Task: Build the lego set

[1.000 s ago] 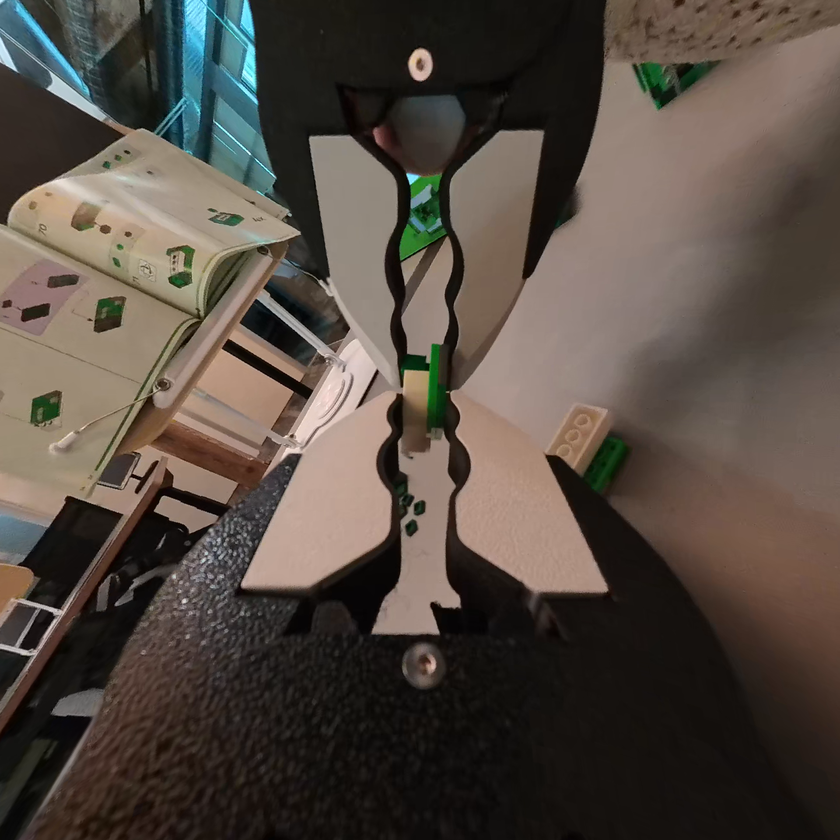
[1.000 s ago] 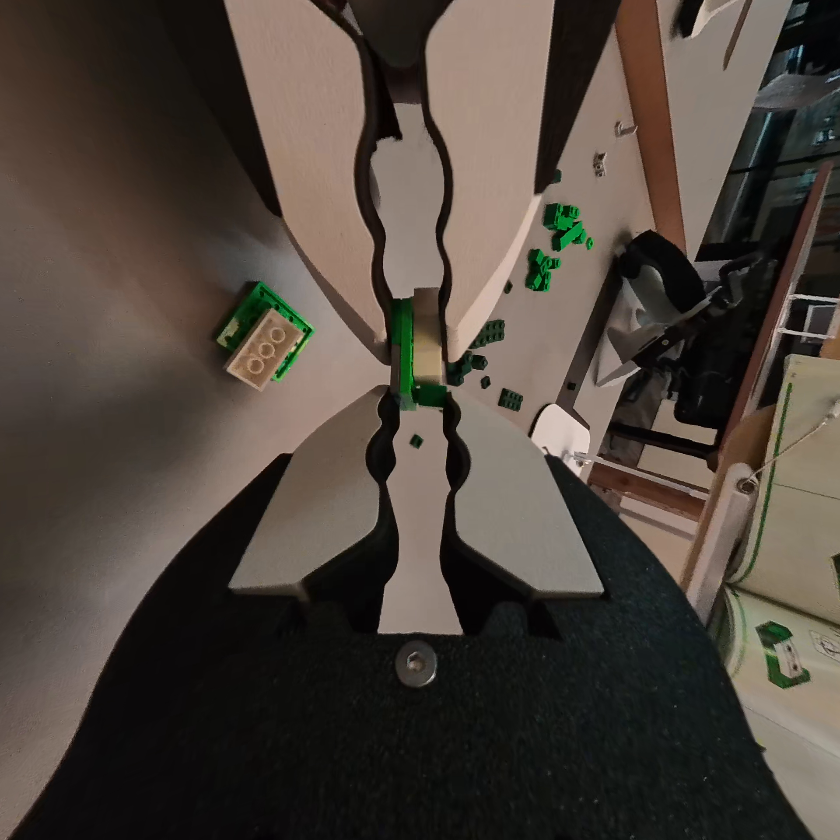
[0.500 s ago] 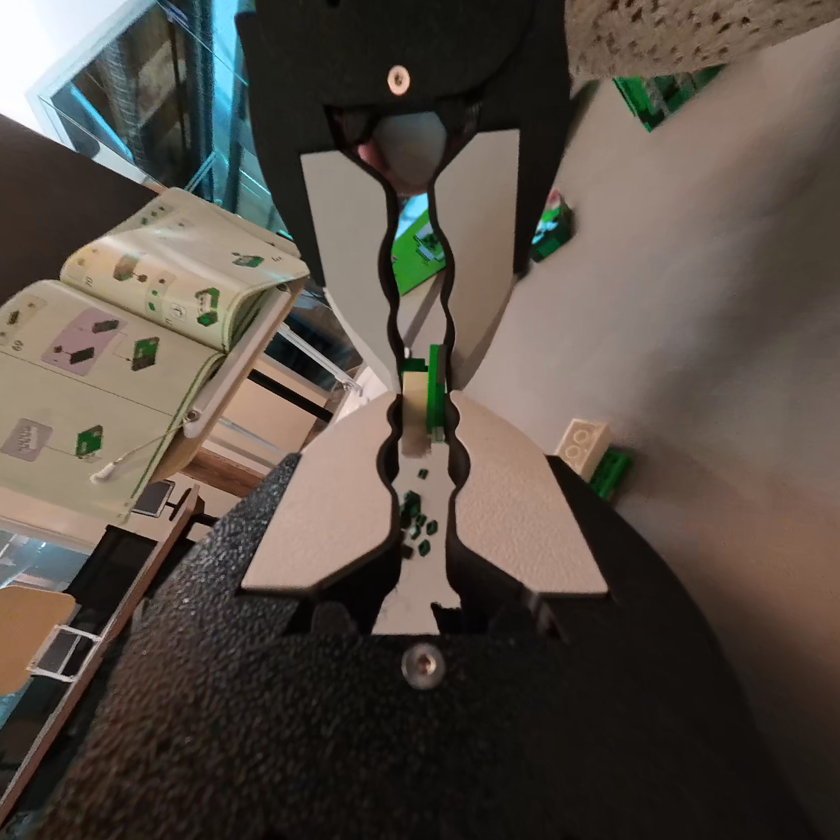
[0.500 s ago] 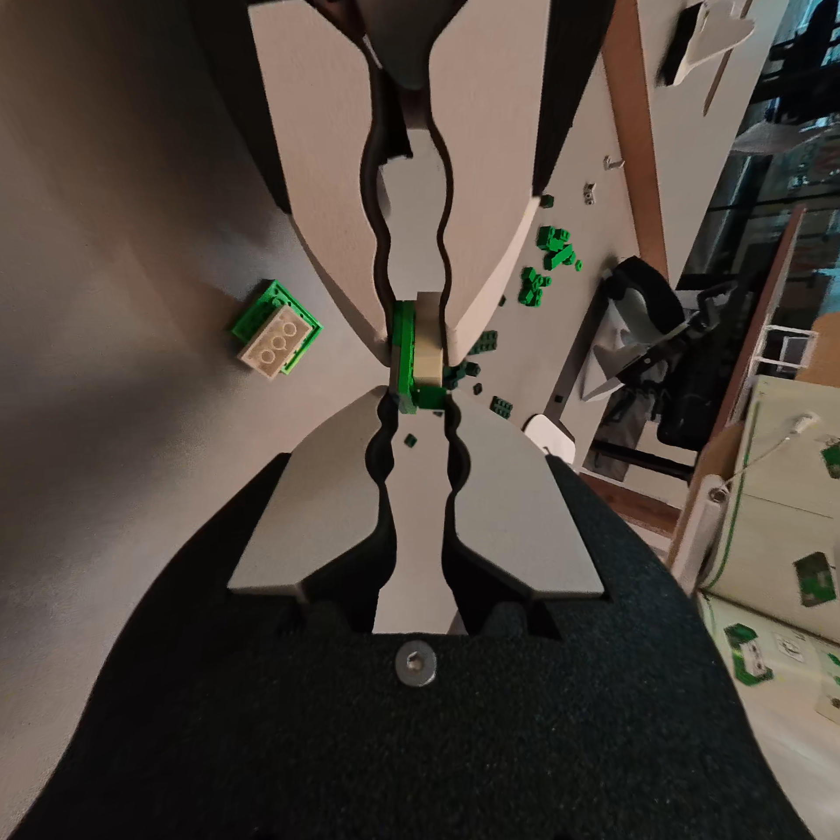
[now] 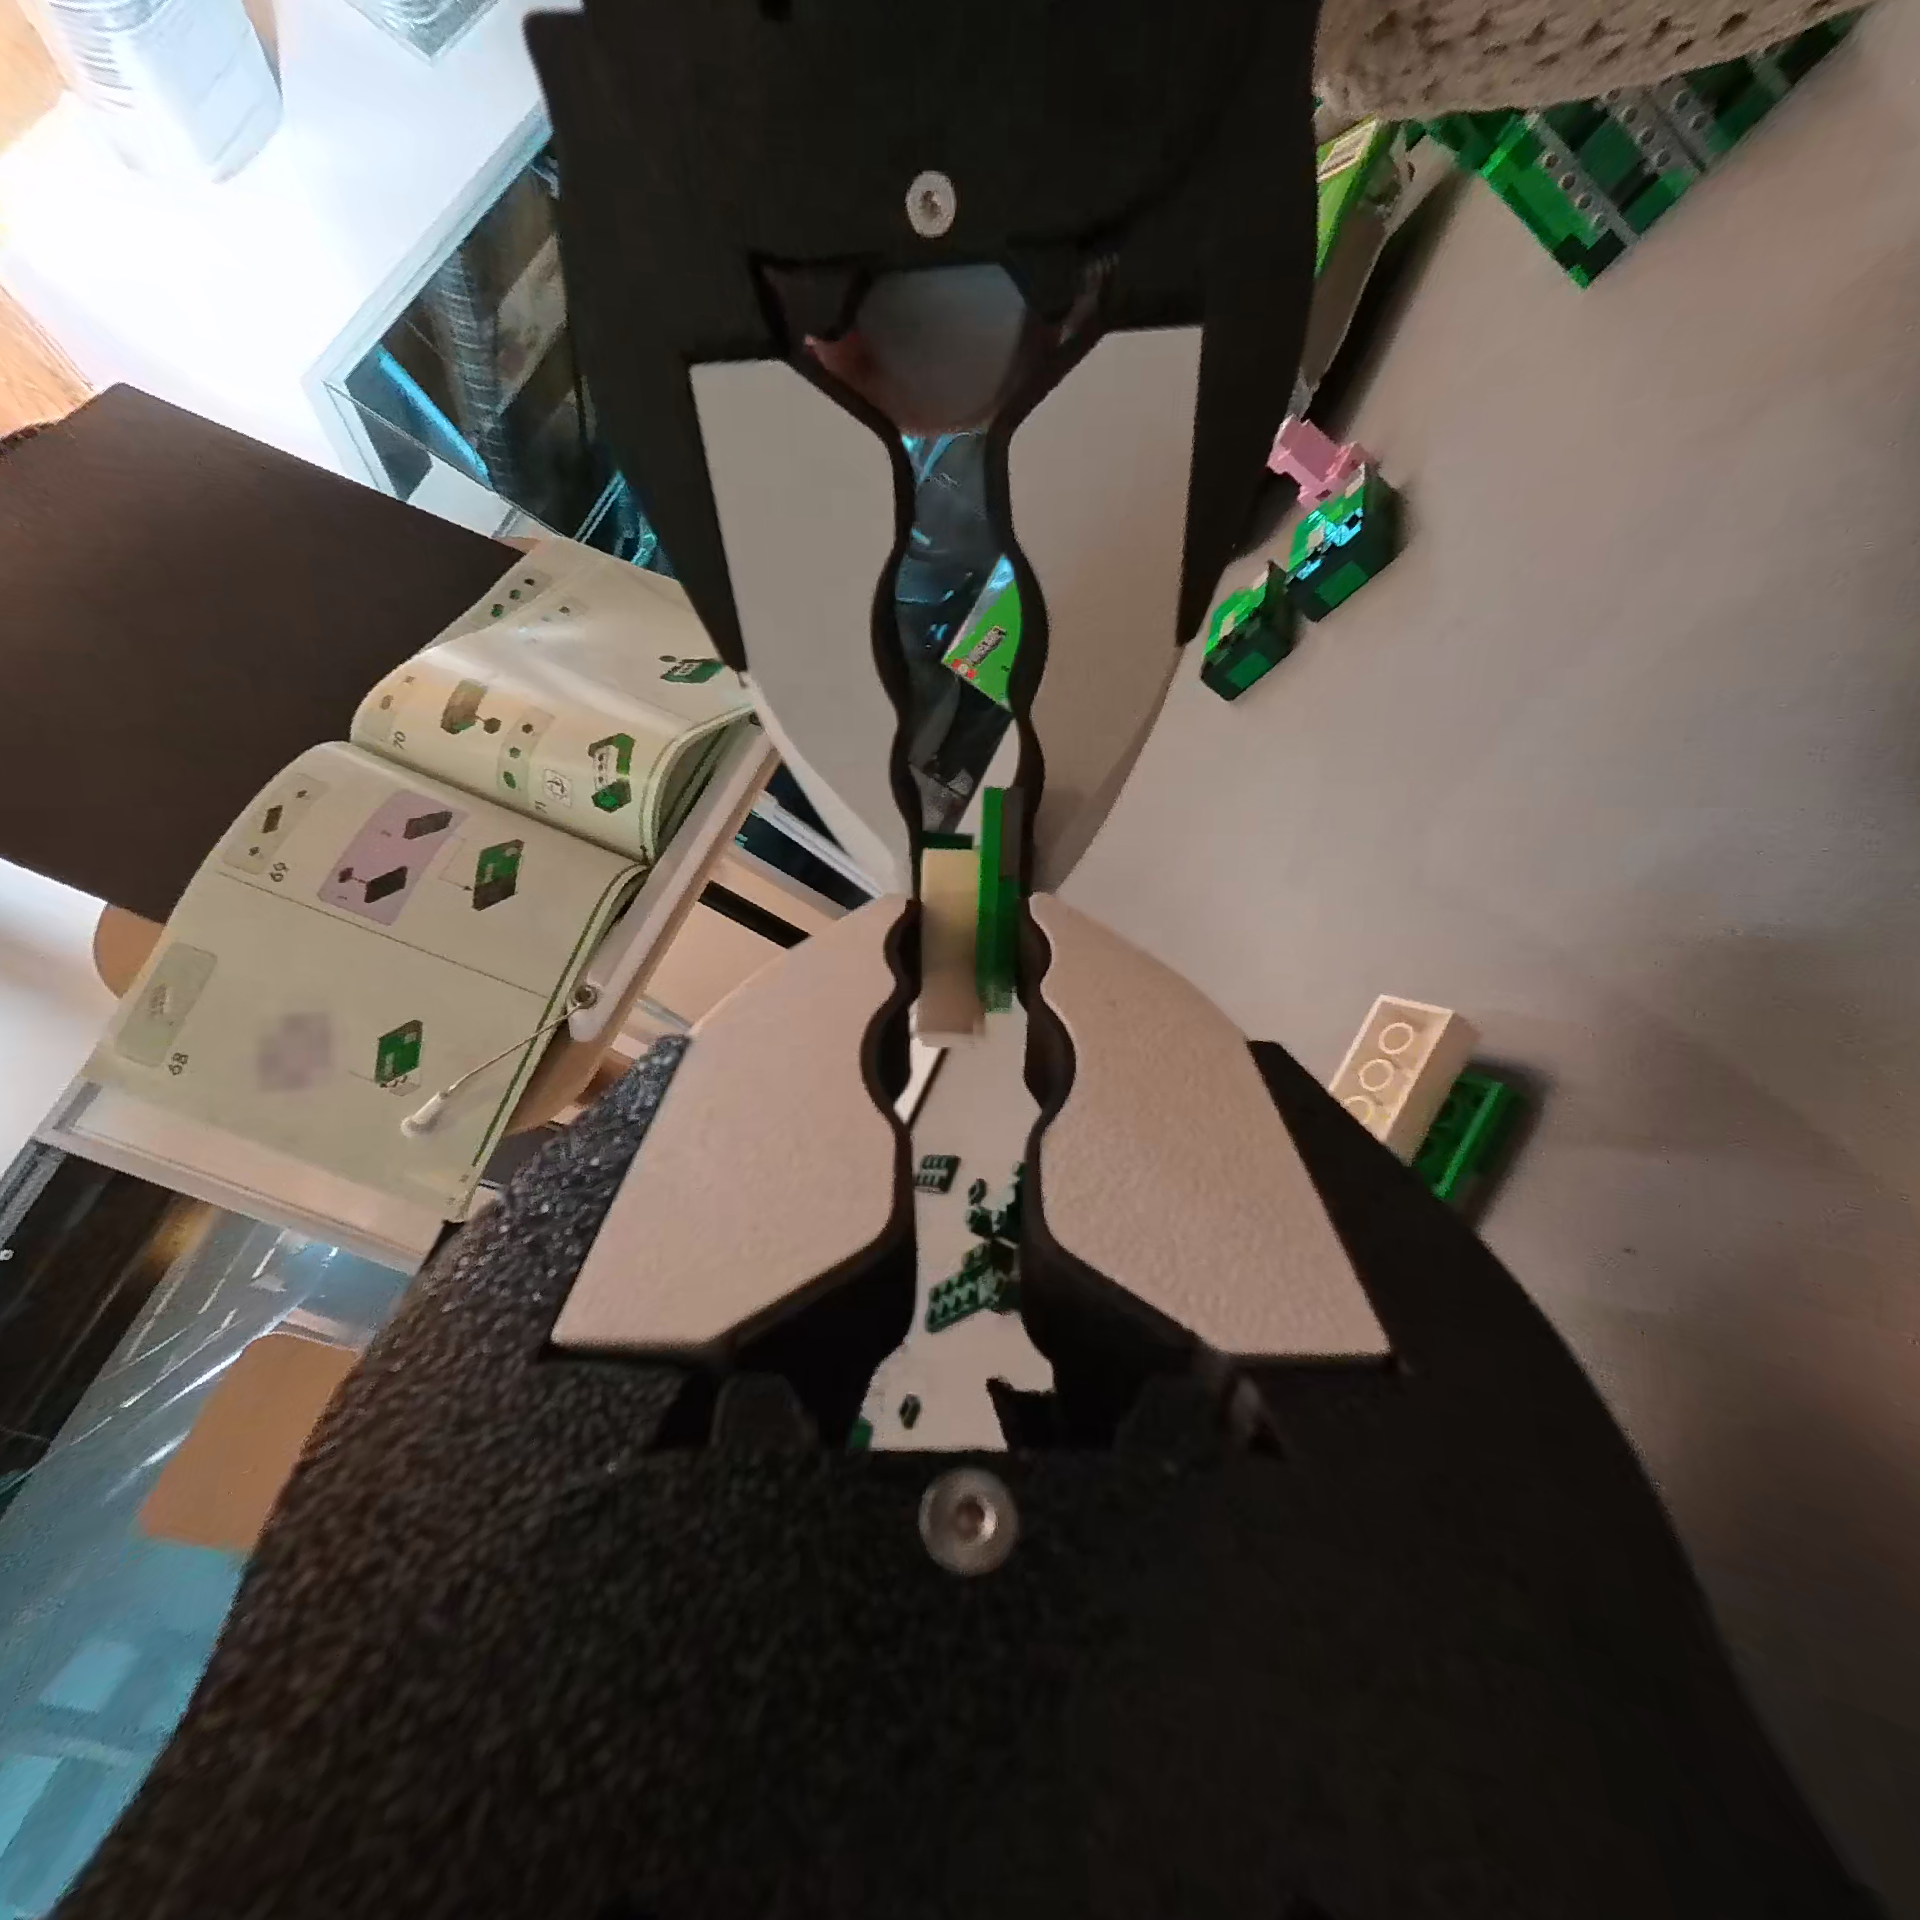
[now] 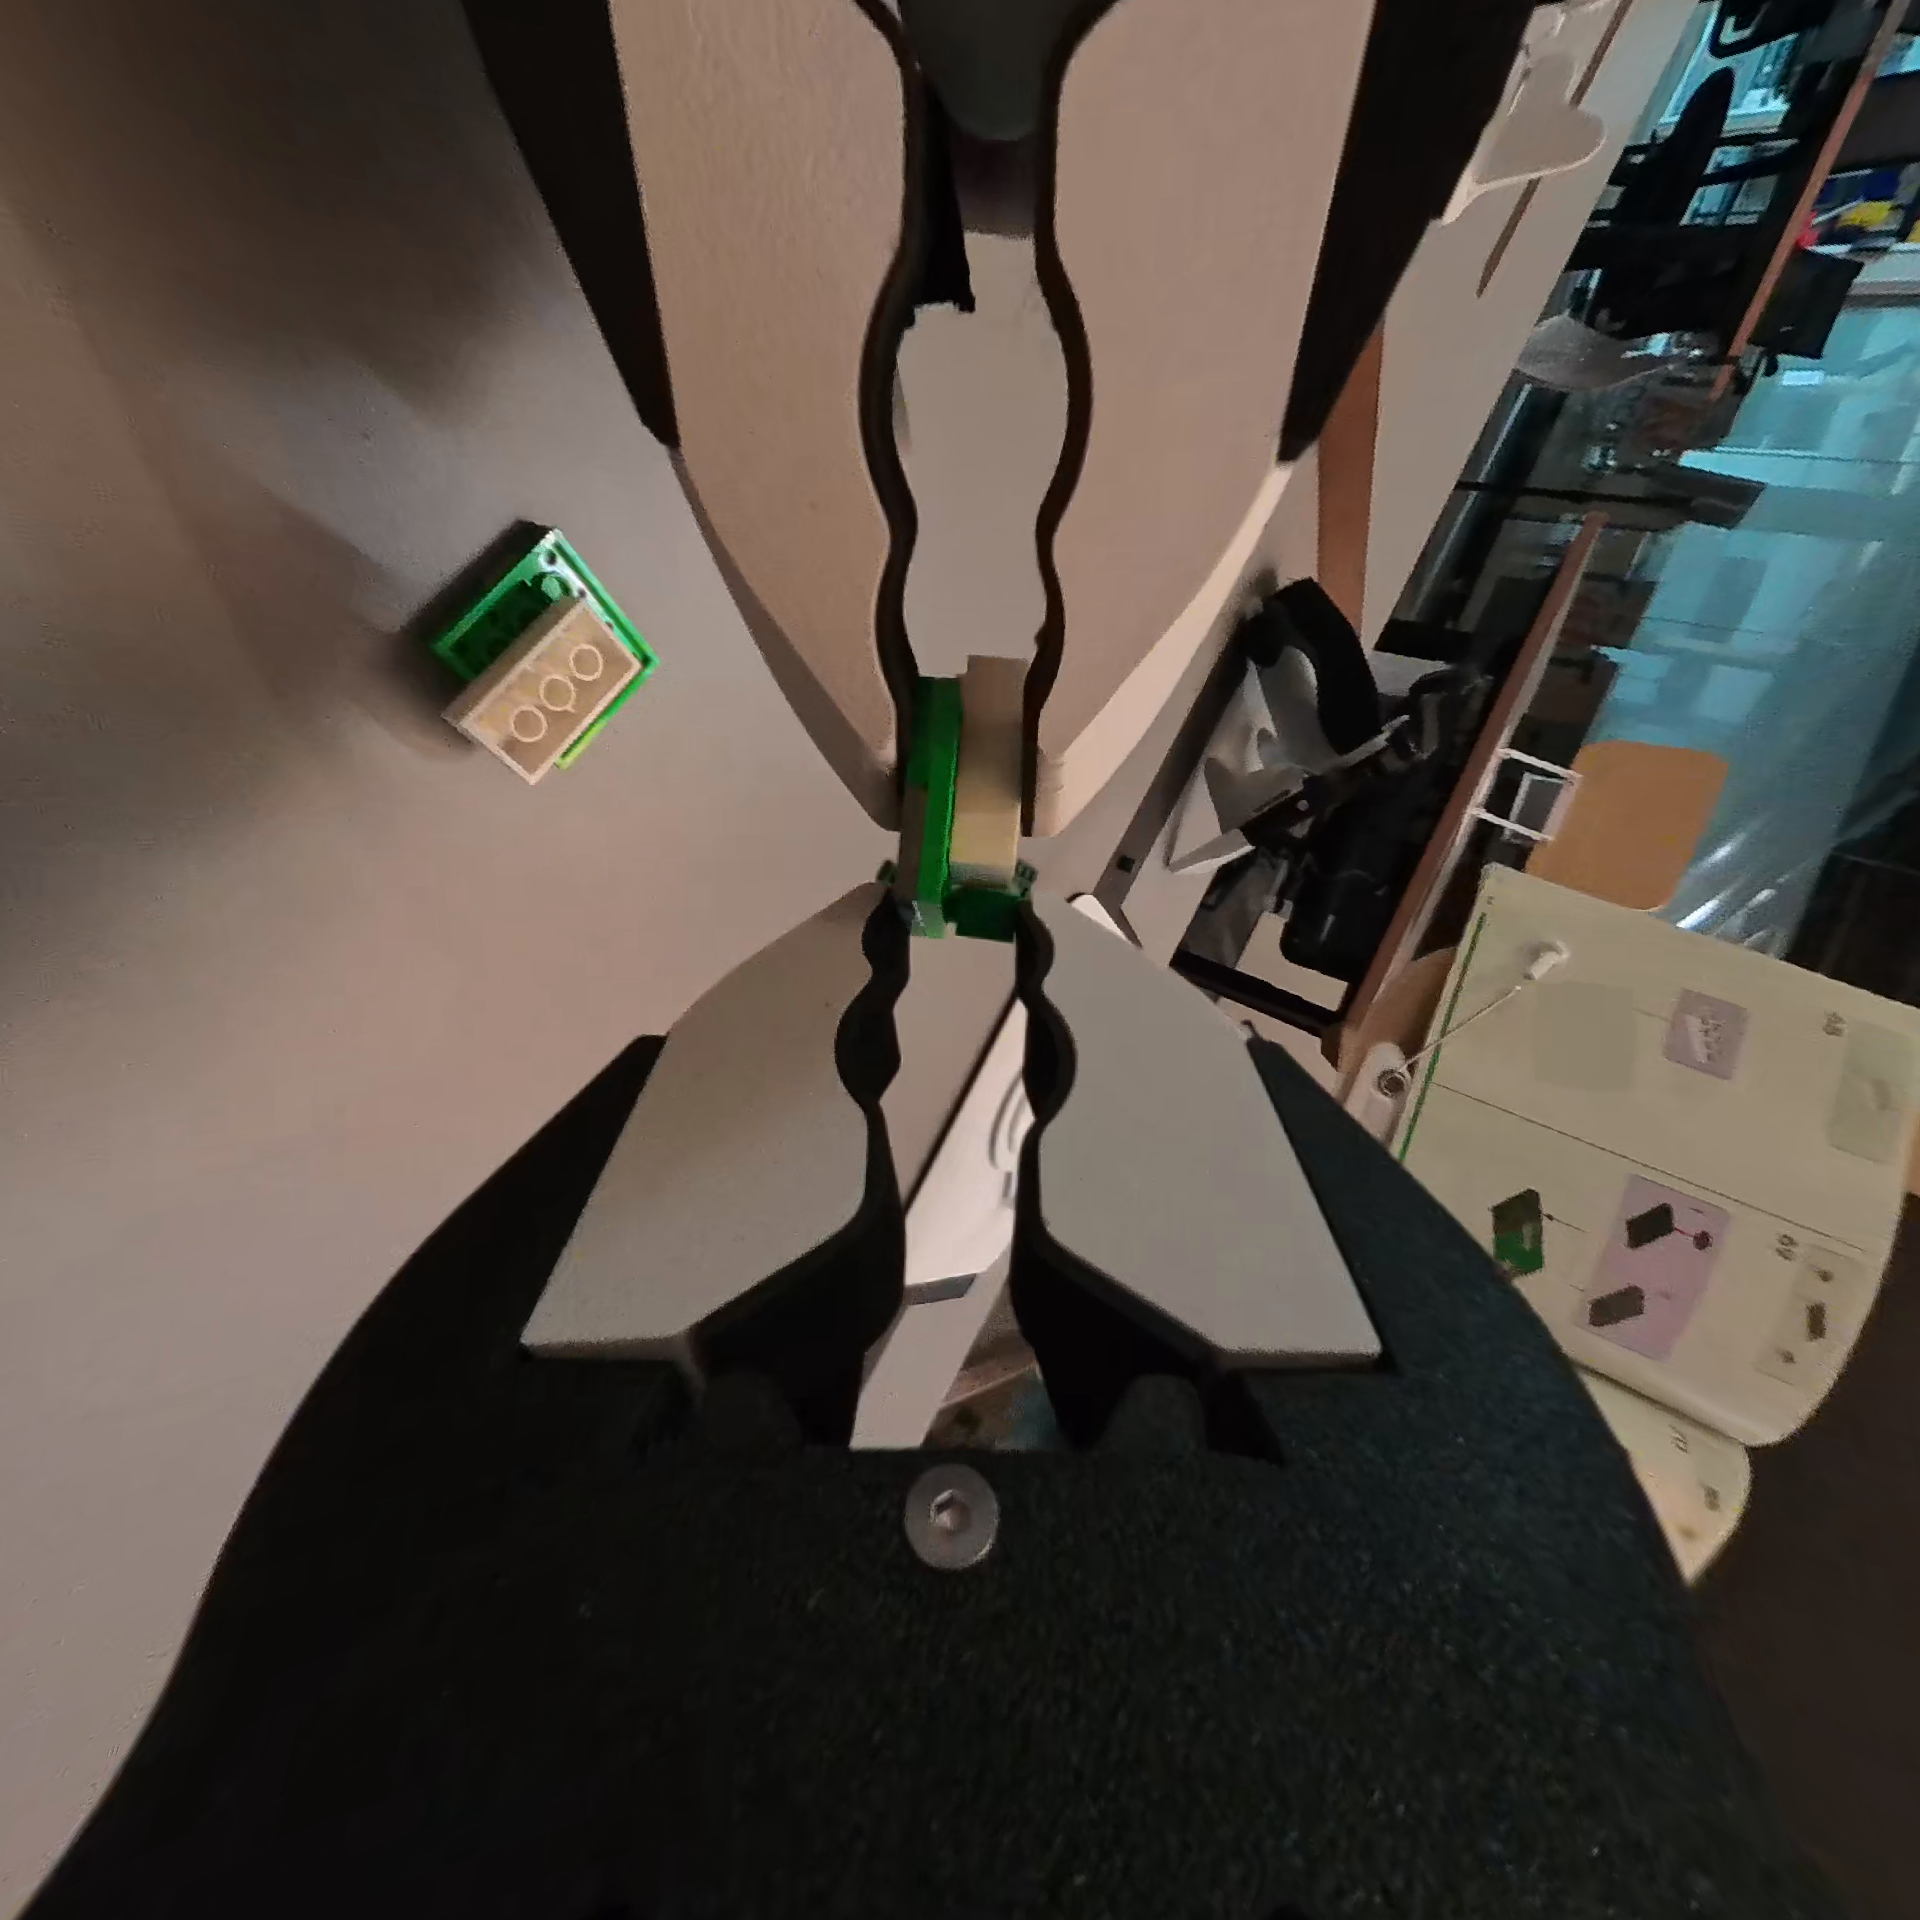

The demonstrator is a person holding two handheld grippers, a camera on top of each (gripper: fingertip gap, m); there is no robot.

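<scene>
Green-and-cream lego piece (image 5: 971, 935), thin green plate against cream brick, pinched between tips of left gripper (image 5: 966, 961) and right gripper (image 6: 961, 909), both jaws narrow upon it; studs hidden; second cream-on-green block (image 6: 545, 660) on grey table (image 6: 260, 935), left; instruction booklet (image 5: 416, 904) blurred.

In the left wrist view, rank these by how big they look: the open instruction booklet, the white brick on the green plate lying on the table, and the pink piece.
1. Open instruction booklet, by far the largest.
2. White brick on the green plate.
3. Pink piece, smallest.

The pink piece lies farther from the camera, so its true size against the brick is unsure.
</scene>
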